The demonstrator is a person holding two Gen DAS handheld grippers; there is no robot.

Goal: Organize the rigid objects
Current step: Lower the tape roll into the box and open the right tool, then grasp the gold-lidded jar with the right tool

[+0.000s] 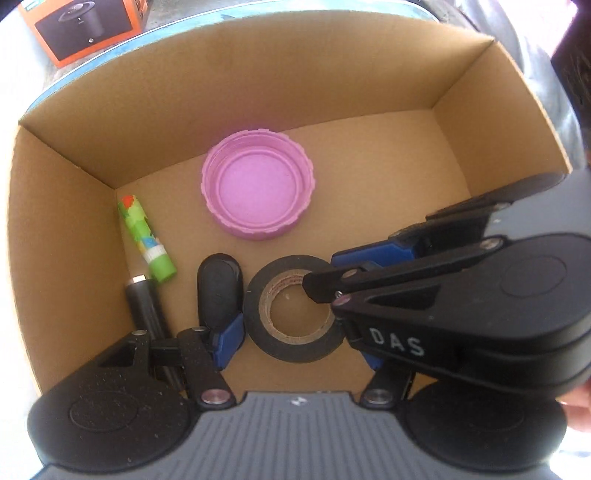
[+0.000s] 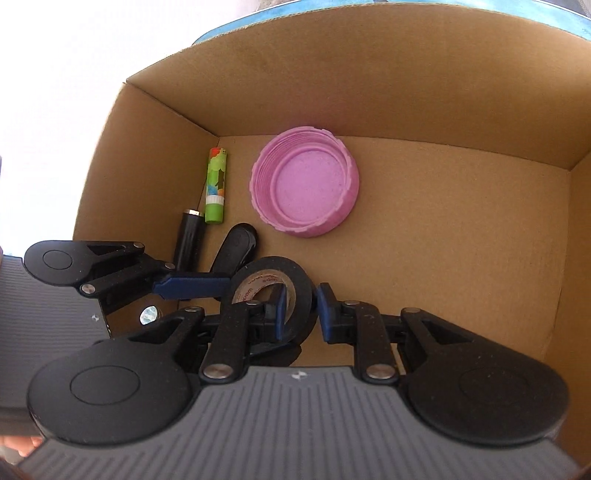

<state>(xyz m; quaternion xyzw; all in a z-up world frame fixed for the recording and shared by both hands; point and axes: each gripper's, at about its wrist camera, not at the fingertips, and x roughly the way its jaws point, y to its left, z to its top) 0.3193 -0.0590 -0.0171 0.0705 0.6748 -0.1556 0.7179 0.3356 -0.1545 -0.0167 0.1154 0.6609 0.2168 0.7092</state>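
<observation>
I've got the black tape roll (image 2: 291,291) pinched on its wall by my right gripper (image 2: 301,308), one blue finger inside the ring and the other on the outer face, down inside the cardboard box (image 2: 406,92). In the left wrist view the roll lies on the box floor between my left gripper's (image 1: 295,328) spread fingers (image 1: 229,341); the blue pad on one side sits just beside the roll, and I can't tell if it touches. Beyond that finger lies a black oval piece (image 1: 218,291), and farther out a black cylinder (image 1: 144,302) along the box wall. Ahead of that cylinder, the green patterned stick (image 1: 146,240) points toward the corner. Out past my fingertips, well clear of the roll, the pink lid (image 1: 258,184) rests open side up. Outside the box, beyond its far wall, there's an orange carton (image 1: 85,27).
</observation>
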